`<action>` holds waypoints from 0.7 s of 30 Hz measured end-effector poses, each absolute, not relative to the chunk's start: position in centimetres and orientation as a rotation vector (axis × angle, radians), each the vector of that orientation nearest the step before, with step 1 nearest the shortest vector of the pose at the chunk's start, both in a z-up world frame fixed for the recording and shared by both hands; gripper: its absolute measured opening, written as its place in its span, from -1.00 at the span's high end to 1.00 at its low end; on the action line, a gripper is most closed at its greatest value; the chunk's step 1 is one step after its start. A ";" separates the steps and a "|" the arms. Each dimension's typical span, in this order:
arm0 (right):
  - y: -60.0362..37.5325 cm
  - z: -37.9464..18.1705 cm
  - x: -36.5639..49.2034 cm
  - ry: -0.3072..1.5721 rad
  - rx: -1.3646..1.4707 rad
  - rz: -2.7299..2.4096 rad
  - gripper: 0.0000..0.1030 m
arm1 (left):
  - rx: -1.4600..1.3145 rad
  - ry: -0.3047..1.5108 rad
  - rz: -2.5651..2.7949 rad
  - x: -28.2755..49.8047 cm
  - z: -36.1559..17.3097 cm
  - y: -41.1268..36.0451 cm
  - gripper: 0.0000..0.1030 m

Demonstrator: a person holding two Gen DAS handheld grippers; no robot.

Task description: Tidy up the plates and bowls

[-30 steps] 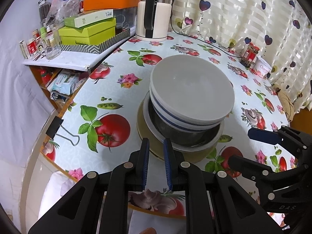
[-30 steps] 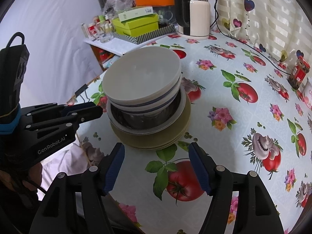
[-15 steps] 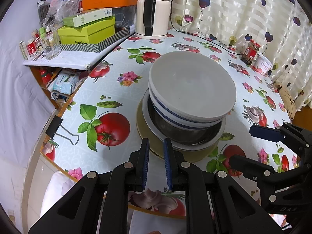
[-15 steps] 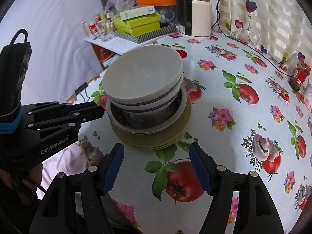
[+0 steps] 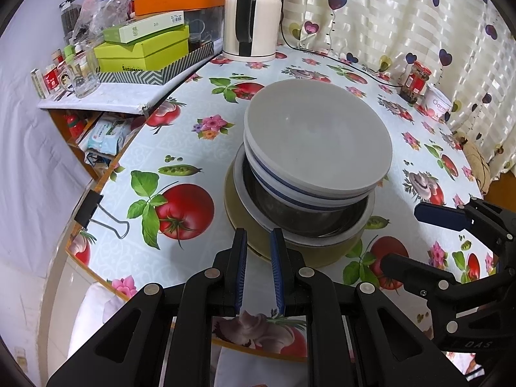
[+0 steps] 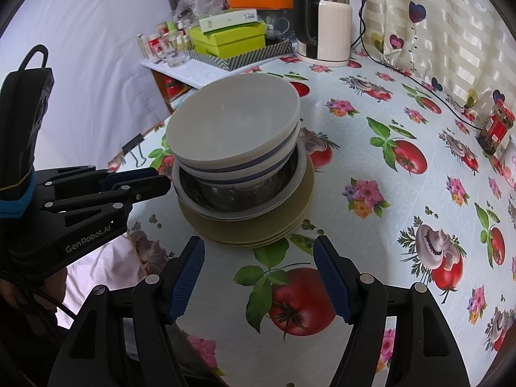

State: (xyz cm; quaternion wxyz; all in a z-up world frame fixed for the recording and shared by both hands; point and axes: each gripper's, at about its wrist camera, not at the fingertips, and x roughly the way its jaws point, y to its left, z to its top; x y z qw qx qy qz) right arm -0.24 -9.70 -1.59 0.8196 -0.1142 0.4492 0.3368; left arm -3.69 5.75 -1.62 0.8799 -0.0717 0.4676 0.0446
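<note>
left wrist view:
left tool [image 5: 258,242]: I read it as clenched on nothing, pads nearly together with only a slit showing. It sits just short of the stack's near edge, not touching.
stack: top bowl [image 5: 317,135], white with a blue band, nests in a steel bowl [image 5: 306,216] with a pale rim, and both sit on olive plates [image 5: 235,213]. All of it is in the middle of the counter [image 5: 180,138], near my edge.
right tool [image 5: 416,238]: comes in from the lower right with fingers apart, clear of the stack.
clutter: kettle [image 5: 250,16] and green boxes [image 5: 145,50] at the far side, well apart from the dishes.

right wrist view:
right tool [image 6: 259,261]: released, jaws wide, nothing between them but the tomato-print cloth. The plates' near edge [image 6: 248,242] lies just ahead of the tips.
left tool, side-on [image 6: 163,179]: tip is close beside the steel bowl's rim; I cannot tell if it touches.
top bowl [image 6: 232,125]: looks slightly off-centre in the nest, leaning toward my left.

handling (my judgement):
bowls: probably ceramic over steel, so stiff, glazed and slippery, heavy for the pads, and chips if dropped.
grip point: pinch the top bowl's rim wall, one pad inside and one outside, at the near side.
plates: thin edges lying flat, hard to get under. I'd take them last.
risk: a nested bowl may drag the one below when lifted.
</note>
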 end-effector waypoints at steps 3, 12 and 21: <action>-9.7 -1.6 -0.2 0.956 -0.245 0.718 -0.38 | -0.151 0.976 0.092 -3.6 -1.6 5.7 0.70; -9.7 -1.6 -0.2 0.956 -0.248 0.719 -0.39 | -0.145 0.983 0.093 -3.6 -1.8 5.6 0.70; -9.6 -1.9 -0.2 0.947 -0.266 0.731 -0.40 | -0.137 0.989 0.093 -3.5 -1.8 5.5 0.70</action>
